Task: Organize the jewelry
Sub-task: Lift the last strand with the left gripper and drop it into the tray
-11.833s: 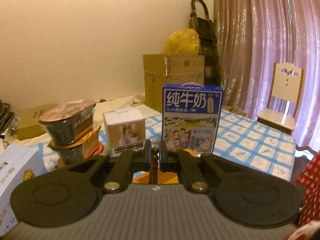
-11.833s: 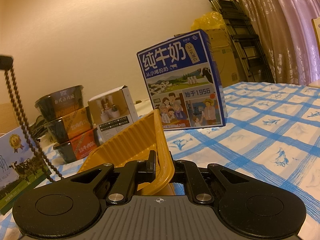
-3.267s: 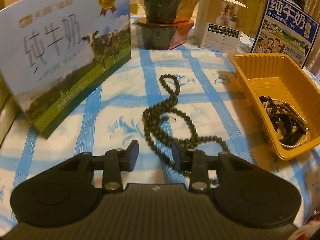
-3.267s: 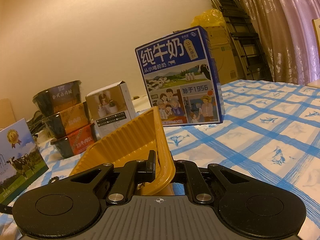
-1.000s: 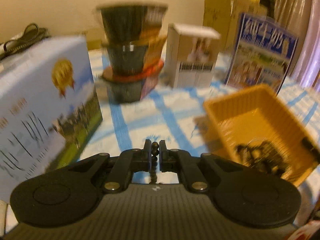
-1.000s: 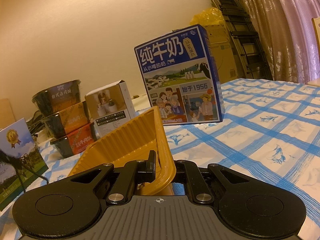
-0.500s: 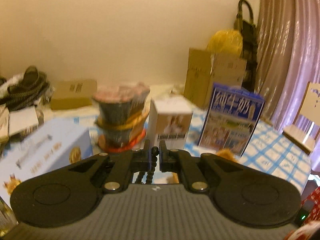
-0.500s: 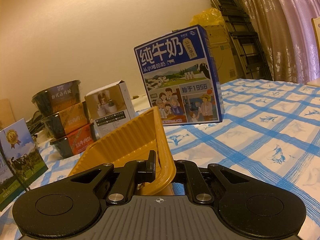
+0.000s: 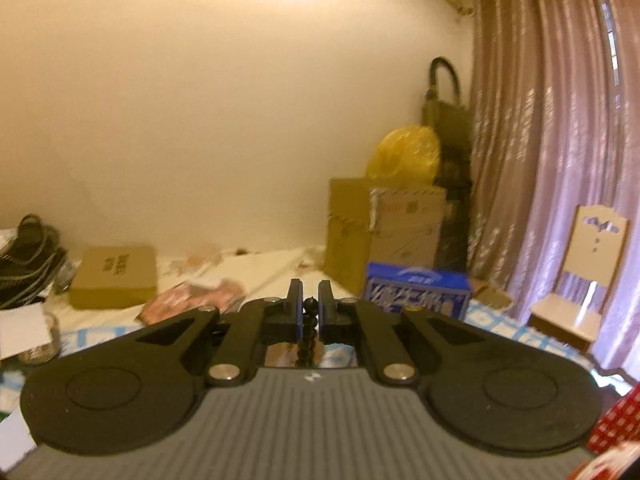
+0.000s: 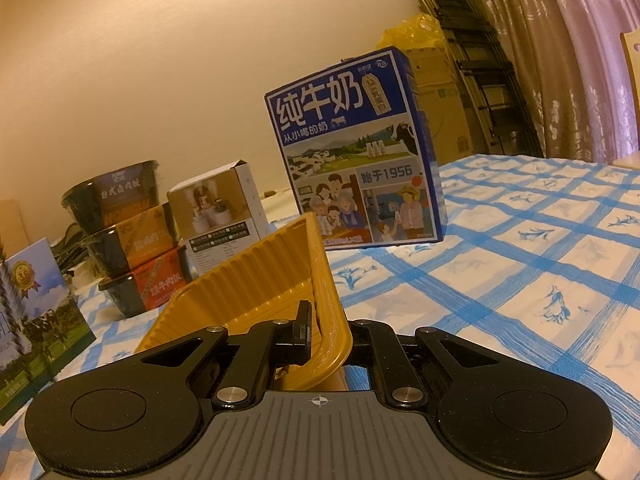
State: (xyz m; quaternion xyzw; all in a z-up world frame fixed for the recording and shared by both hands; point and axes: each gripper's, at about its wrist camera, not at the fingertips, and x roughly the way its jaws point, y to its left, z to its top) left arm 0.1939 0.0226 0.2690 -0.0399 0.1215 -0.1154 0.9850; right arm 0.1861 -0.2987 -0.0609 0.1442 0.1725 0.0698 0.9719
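My left gripper (image 9: pixel 309 300) is shut on a string of dark round beads (image 9: pixel 308 330), which hangs down between the fingers and out of sight below. It is held high over the table and faces the back wall. In the right wrist view my right gripper (image 10: pixel 328 330) is shut on the near rim of the ribbed yellow tray (image 10: pixel 256 292), which rests on the blue-checked tablecloth (image 10: pixel 520 264). The tray's inside is hidden from here. A blurred dark strand (image 10: pixel 11 304) hangs at the left edge of that view.
A blue milk carton (image 10: pixel 352 152) stands behind the tray, with a small white box (image 10: pixel 220 216) and stacked food bowls (image 10: pixel 128 232) to its left. A pale milk box (image 10: pixel 36 328) stands at the far left. Cardboard boxes (image 9: pixel 384 232) and a chair (image 9: pixel 580 272) lie beyond.
My left gripper has risen well above the table with the beads still in it, and its view has tipped up from the tray to the wall. The right gripper and tray have not moved.
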